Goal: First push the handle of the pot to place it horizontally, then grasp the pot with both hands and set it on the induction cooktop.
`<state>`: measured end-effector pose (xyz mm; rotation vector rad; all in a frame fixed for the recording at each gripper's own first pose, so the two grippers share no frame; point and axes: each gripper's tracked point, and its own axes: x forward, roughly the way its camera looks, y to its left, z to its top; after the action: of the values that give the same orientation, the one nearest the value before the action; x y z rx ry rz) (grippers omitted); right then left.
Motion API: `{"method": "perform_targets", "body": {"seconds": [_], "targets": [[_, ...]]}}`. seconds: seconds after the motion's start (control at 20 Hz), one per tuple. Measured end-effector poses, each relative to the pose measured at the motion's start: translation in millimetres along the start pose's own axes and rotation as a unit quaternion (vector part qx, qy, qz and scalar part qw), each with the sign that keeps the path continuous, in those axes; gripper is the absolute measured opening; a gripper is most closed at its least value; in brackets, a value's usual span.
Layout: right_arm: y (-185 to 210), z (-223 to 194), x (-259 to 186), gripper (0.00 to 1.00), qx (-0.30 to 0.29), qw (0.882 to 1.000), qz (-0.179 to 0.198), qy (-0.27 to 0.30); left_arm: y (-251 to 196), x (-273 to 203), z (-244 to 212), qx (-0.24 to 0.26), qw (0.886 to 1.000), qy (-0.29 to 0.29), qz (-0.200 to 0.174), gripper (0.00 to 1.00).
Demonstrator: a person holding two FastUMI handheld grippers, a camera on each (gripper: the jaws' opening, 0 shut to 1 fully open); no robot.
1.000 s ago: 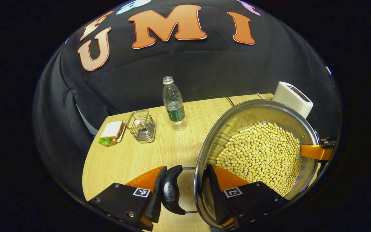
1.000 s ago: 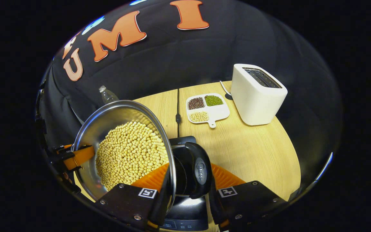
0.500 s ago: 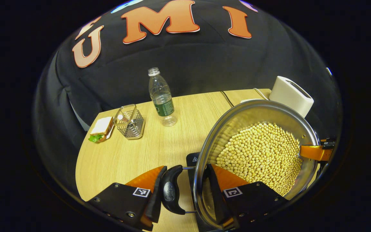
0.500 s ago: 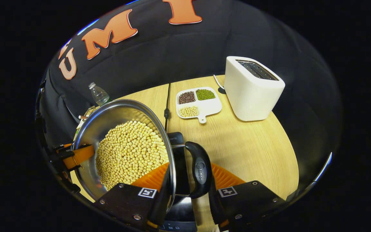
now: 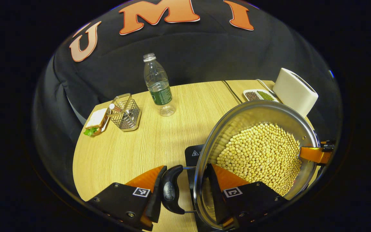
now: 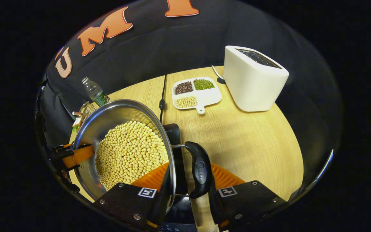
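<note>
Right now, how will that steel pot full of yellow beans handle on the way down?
Probably heavy: the shiny steel pot is loaded with pale yellow beans. Tilting would likely shift or spill them, since there is no lid. The left gripper and right gripper each pinch handle and rim, so sagging seems unlikely.

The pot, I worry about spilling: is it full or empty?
Partly full: the pot holds a thick layer of pale beans covering its bottom, with bare steel wall showing above them up to the rim.
</note>
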<state>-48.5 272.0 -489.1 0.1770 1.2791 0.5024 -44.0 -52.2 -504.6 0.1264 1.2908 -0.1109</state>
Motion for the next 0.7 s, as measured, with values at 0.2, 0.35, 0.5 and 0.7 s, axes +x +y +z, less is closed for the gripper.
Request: {"method": "perform_targets", "body": {"seconds": [0.2, 0.35, 0.5, 0.7], "targets": [[0, 5, 4, 0.55, -0.001, 1.0, -0.002, -0.006, 0, 5, -5, -0.001, 1.0, 0.013, -0.008, 0.67], [-2, 7, 7, 0.61, -0.027, 0.999, -0.016, -0.019, 0, 3, -10, -0.009, 1.0, 0.019, -0.001, 0.72], [-4, 12, -1, 0.7, -0.051, 0.998, -0.019, -0.04, 1, -6, -3, 0.005, 1.0, 0.007, 0.007, 0.76], [-14, 25, -18, 0.81, -0.048, 0.996, -0.022, -0.077, 13, -31, 8, -0.001, 1.0, -0.022, 0.013, 0.76]]}}
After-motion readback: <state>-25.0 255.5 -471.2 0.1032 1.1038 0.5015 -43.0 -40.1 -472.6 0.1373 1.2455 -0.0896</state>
